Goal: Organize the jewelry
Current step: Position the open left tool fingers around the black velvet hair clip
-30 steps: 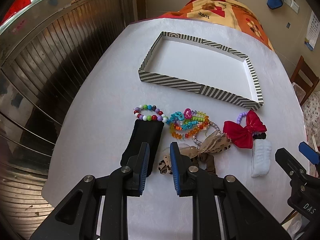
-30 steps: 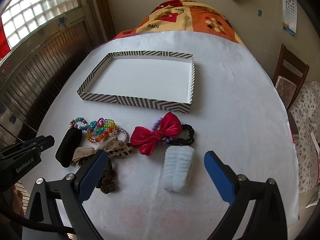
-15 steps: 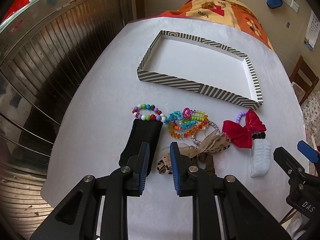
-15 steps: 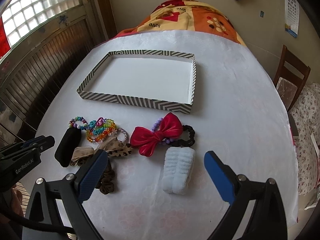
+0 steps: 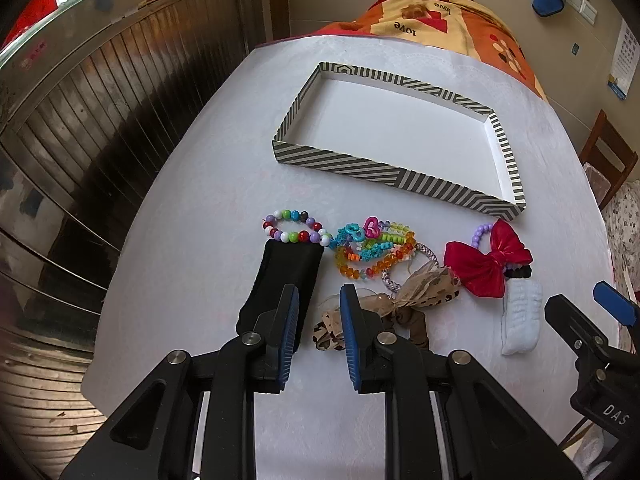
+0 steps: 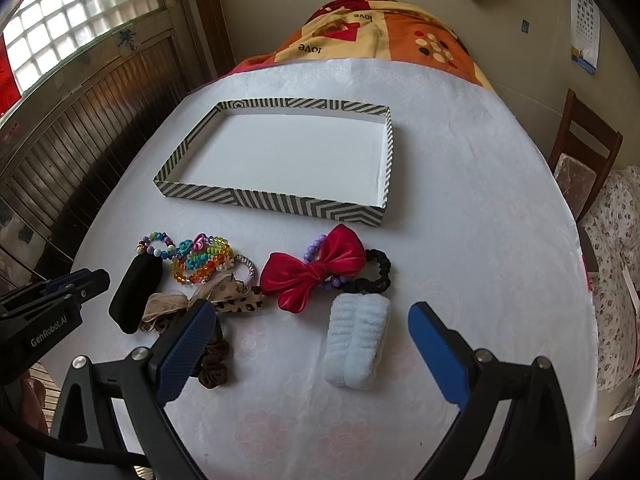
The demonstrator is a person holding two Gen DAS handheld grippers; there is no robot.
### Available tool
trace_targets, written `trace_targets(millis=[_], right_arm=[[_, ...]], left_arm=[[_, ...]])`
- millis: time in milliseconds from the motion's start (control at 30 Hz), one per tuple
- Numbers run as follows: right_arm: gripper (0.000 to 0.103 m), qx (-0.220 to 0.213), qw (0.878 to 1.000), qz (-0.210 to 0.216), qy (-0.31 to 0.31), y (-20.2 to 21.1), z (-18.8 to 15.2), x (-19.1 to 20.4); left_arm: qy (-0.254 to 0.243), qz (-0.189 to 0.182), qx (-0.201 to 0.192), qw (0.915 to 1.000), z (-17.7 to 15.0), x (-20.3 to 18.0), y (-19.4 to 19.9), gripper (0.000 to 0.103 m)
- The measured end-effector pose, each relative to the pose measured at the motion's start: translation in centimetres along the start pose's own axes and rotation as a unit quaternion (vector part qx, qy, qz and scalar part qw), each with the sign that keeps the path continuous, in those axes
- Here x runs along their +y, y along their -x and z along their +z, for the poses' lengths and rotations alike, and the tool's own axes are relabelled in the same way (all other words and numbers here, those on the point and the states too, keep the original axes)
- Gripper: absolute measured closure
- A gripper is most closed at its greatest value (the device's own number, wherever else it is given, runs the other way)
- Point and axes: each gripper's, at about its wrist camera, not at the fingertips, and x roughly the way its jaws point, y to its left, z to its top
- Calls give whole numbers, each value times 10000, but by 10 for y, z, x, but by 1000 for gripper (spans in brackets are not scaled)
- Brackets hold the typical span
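A striped shallow box (image 5: 384, 170) (image 6: 272, 200) lies empty on the white table. In front of it lies a row of accessories: a round-bead bracelet (image 5: 294, 228), a tangle of bright bead bracelets (image 5: 372, 250) (image 6: 202, 260), a black pad (image 5: 286, 280) (image 6: 134, 296), a tan bow tie (image 5: 420, 286), a red bow (image 5: 486, 262) (image 6: 316, 270) and a pale blue scrunchie (image 6: 358, 338). My left gripper (image 5: 319, 312) hovers above the black pad's near end, jaws a narrow gap apart with nothing between. My right gripper (image 6: 308, 328) stands wide open near the blue scrunchie.
A brown scrunchie (image 6: 214, 360) and a black hair tie (image 6: 378, 270) lie among the pile. A wooden chair (image 6: 580, 160) stands at the right. An orange patterned blanket (image 6: 380, 36) lies past the table's far end. Dark wooden panelling runs along the left.
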Motion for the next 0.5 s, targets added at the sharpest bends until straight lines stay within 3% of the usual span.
trace_targets(millis=[500], right_arm=[[3, 22, 10000, 14, 35, 0, -1, 4]], left_arm=[[-10, -45, 17, 10000, -1, 1, 0, 92]])
